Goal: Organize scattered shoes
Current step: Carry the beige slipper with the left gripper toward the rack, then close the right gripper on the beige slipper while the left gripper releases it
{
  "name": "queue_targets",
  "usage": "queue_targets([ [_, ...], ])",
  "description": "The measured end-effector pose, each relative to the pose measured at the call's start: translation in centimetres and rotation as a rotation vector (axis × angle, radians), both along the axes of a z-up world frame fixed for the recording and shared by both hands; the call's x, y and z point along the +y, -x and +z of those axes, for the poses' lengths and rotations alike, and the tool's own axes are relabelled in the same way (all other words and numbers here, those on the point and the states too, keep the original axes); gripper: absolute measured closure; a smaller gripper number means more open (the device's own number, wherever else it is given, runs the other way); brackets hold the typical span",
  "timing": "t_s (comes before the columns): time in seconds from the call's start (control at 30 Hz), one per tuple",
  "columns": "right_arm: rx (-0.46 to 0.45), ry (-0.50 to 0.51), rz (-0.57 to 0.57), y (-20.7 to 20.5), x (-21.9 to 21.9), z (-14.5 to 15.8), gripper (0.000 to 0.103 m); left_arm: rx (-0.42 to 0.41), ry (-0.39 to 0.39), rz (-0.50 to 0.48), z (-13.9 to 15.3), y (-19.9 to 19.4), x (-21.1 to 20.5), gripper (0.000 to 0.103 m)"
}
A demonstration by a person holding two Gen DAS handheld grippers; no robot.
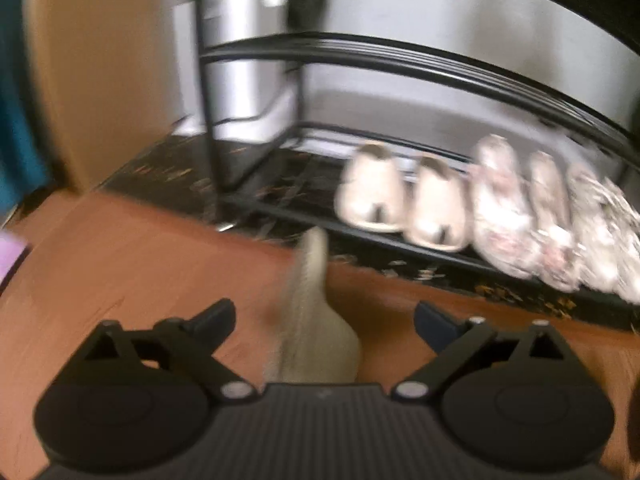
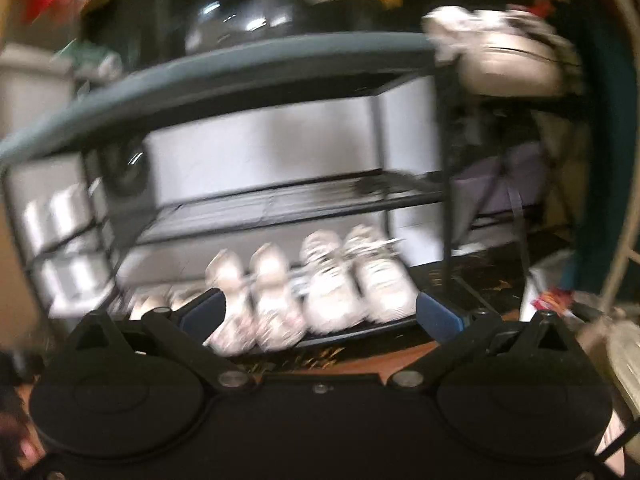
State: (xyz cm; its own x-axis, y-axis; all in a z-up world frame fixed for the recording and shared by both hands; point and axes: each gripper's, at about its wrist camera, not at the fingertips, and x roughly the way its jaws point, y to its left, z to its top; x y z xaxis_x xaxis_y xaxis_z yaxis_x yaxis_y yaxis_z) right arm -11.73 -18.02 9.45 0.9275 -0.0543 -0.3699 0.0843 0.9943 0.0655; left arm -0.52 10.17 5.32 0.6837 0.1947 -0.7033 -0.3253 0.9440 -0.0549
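No brand, label or writing can be read; both views are smeared with blur. The left tongs (image 1: 324,316) stand wide open and grip nothing; a pale shoe (image 1: 316,328) lies on the brown floor (image 1: 132,264) between the fingers, its near end cut off by the tongs' body, contact unclear. Ahead and to the right, on the black rack (image 1: 400,56), its bottom shelf carries cream slippers (image 1: 400,204) and pale sneakers (image 1: 532,216), the row cut off at the edge. The right tongs (image 2: 320,314) are likewise wide open and empty, facing white sneakers (image 2: 356,280) on the same shelf; a helmet-like dark shape (image 2: 244,20) above is hard to make out.
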Motion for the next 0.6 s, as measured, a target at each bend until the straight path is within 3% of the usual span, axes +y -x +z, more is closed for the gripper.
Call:
queue_targets([
  [0.07,0.048,0.063,0.114,-0.8,2.1,-0.6,0.0,-0.014,-0.006,0.063,0.6,1.4,1.7,0.006],
  [0.2,0.109,0.018,0.331,-2.2,5.2,-1.7,0.0,-0.076,-0.017,0.197,1.8,4.5,4.9,0.006],
  [0.3,0.155,-0.018,0.487,-3.3,7.5,-2.5,0.0,-0.175,0.045,0.32,2.5,7.0,7.1,0.001],
  [0.43,0.234,-0.13,0.527,-6.4,9.4,-3.7,0.0,-0.212,0.094,0.408,1.6,8.1,8.4,0.001],
  [0.53,0.303,-0.218,0.547,-9.0,10.7,-5.0,0.0,-0.144,0.088,0.383,0.9,6.8,8.3,0.001],
  [0.6,0.341,-0.26,0.544,-10.1,11.1,-5.8,0.0,-0.14,0.06,0.346,0.7,6.2,7.8,0.001],
])
